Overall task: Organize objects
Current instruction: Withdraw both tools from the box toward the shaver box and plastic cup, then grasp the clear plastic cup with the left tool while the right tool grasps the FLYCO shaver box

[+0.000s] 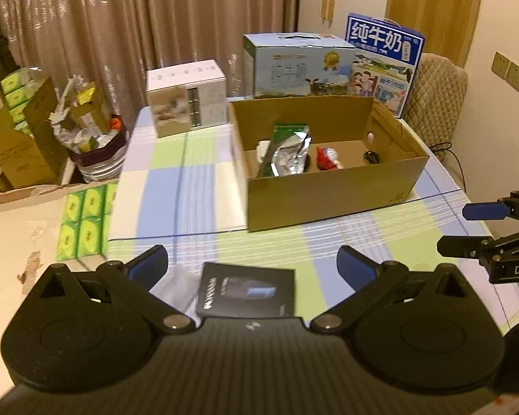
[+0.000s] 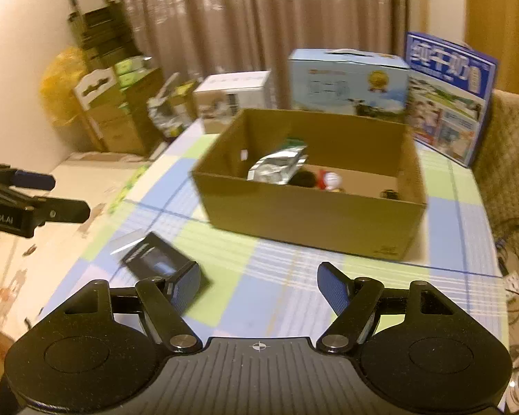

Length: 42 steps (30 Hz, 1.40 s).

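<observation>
Cardboard, plain brown and matte, forms the open box (image 1: pixel 328 200) at the middle of the table, and we take it as the container for the sorting. Inside it we see a crinkled silver foil pouch (image 1: pixel 289 154) with a green printed top leaning against the left part, a small red and white toy figure (image 1: pixel 327 159) on the floor of the box beside it, and a small dark item (image 1: pixel 372 157) towards the right wall that we cannot identify.

Nearer to us, a flat black rectangular carton (image 1: pixel 247 290) with a glossy printed face lies on the checked tablecloth (image 1: pixel 190 186), well apart from the box. A clear plastic wrapper (image 1: pixel 176 283) lies just beside its left edge.

Our left gripper (image 1: pixel 252 263) hangs over the black carton with its blue ribbed pads spread wide, touching nothing. Our right gripper (image 2: pixel 259 287) also stands apart, with only cloth between its fingers; its left pad sits in front of the carton's corner in the right wrist view, and we cannot tell whether they touch.

Behind the box stand a white printed carton (image 1: pixel 187 100) and two blue milk cartons with handles (image 1: pixel 301 65). Left of the table, green packets (image 1: pixel 86 224) fill a shallow case.
</observation>
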Motion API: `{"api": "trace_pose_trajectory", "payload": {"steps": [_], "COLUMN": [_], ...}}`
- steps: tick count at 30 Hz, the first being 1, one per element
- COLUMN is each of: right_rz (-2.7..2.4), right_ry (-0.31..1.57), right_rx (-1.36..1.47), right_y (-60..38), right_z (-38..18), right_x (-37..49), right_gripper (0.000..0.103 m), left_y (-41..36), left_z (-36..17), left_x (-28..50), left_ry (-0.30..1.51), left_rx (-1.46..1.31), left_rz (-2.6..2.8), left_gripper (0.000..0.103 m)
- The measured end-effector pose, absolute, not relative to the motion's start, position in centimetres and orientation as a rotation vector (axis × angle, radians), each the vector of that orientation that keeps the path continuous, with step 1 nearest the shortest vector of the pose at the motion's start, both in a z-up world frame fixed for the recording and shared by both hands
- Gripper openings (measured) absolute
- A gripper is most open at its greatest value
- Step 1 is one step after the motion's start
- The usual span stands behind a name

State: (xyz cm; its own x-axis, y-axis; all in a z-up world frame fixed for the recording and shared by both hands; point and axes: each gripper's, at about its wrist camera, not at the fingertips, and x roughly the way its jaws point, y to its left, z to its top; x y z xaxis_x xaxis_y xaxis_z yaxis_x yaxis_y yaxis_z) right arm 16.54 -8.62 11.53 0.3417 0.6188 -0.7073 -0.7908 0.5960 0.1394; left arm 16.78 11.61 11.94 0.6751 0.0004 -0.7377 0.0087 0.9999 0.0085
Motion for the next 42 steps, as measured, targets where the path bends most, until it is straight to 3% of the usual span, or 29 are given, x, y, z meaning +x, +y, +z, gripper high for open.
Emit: {"api": "trace_pose_trajectory", "payload": {"steps": [17,22,31,42], "right_rz": [1.146,1.225,1.280,1.362], "right_ry": [0.776,0.771,0.783,0.803], "right_rx": [-0.456,-0.531,-0.647,-0.855], "right_y": [-2.6,0.3,5.7,11.3], "right_z": [9.5,7.5,3.3,-3.0], "right_x": [12.5,12.2,13.3,14.5], "right_gripper": [0.073,0.088,0.095,0.096], "left_y": [16.9,18.2,20.2,23.5], "left_z": [9.3,7.0,2.2,-2.5], "left_x": [12.8,13.5,15.7,18.7], "left_ry": [0.887,0.921,0.995,1.064], "left_rx": [-0.019,-0.015,0.044,0.086], "left_rz": [0.014,-0.021,-0.067,-0.094], "left_gripper": [0.102,0.102,0.102,0.102]}}
